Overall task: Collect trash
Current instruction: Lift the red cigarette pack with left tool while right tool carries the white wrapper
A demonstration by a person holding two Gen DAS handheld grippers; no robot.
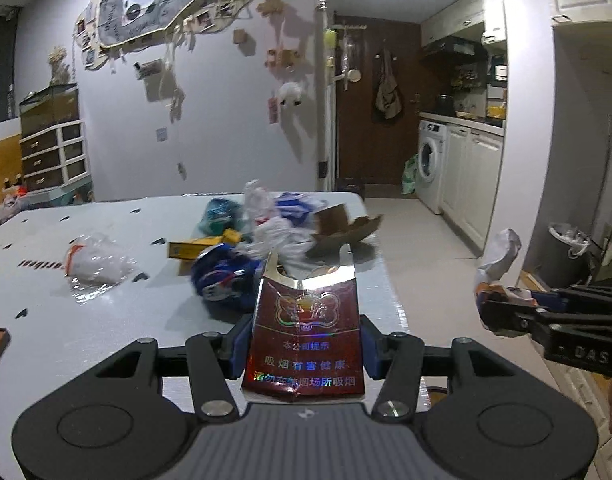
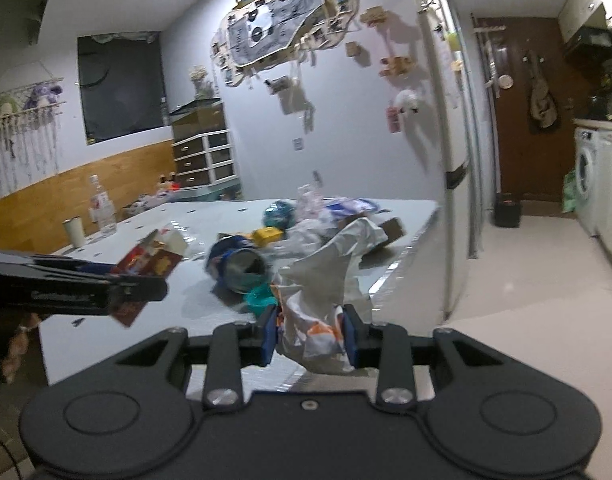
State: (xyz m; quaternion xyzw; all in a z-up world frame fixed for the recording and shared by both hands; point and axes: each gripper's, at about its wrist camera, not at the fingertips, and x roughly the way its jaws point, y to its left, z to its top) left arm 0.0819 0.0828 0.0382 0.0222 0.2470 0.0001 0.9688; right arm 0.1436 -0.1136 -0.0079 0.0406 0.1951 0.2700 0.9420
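**Both tools loaded, pile still on the desk**

Closest to the lens in the left wrist view is the dark red cigarette pack (image 1: 306, 332), torn open at the top and standing upright, pinched between the blue pads of the left tool (image 1: 303, 344). It sits above the near edge of the white desk (image 1: 105, 320), clear of the surface. Over on the right, the right tool (image 2: 309, 338) is clamped on a crumpled white wrapper (image 2: 318, 300) with orange print, the paper bunching up above the pads. Each tool shows up side-on in the other's view, so you can see both grips from two angles.

Rest of the trash sits bunched toward the far side of the desk: a crushed blue can (image 1: 221, 276) lying on its side, a yellow box (image 1: 193, 248) behind it, a torn cardboard piece (image 1: 342, 226) near the far right edge, and a clear plastic bag (image 1: 97, 264) off on its own to the left. Lined trash bin (image 1: 568, 252) stands on the floor by the kitchen cabinets, well apart from the desk.
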